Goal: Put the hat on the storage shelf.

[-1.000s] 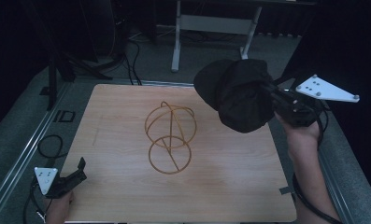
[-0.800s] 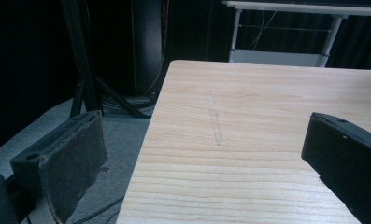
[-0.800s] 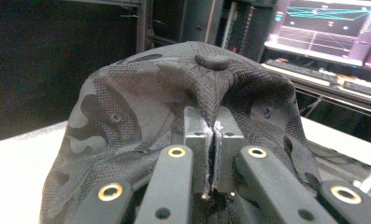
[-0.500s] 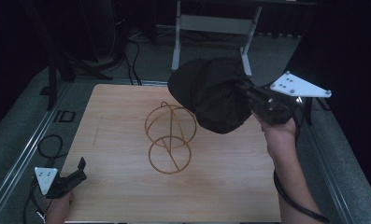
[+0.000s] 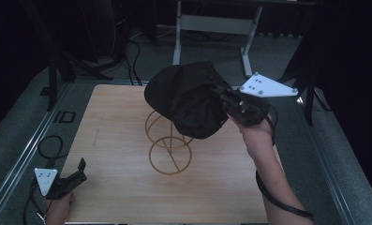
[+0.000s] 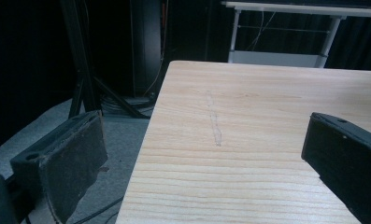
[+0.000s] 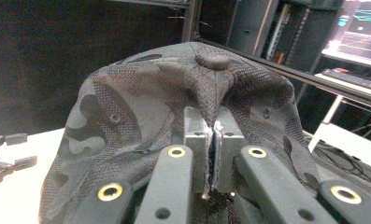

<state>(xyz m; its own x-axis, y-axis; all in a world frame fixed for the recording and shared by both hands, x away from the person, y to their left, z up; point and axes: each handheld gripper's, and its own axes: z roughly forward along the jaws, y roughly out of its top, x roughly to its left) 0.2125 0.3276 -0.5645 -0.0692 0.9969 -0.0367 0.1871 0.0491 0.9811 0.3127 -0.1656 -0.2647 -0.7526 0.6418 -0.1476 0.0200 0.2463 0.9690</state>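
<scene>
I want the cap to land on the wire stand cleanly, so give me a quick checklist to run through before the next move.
1. Grip on the cap: right gripper has its jaws pinched on the fabric below the top button. Ok.
2. Cap over the stand: it hangs above the stand's upper loops and hides part of them. Ok.
3. Cap opening facing down onto the stand: cannot tell.
4. Stand upright on the table: base ring flat on the wood. Ok.
5. Left gripper out of the way: jaws open, at the near left corner, apart from the stand. Ok.
</scene>
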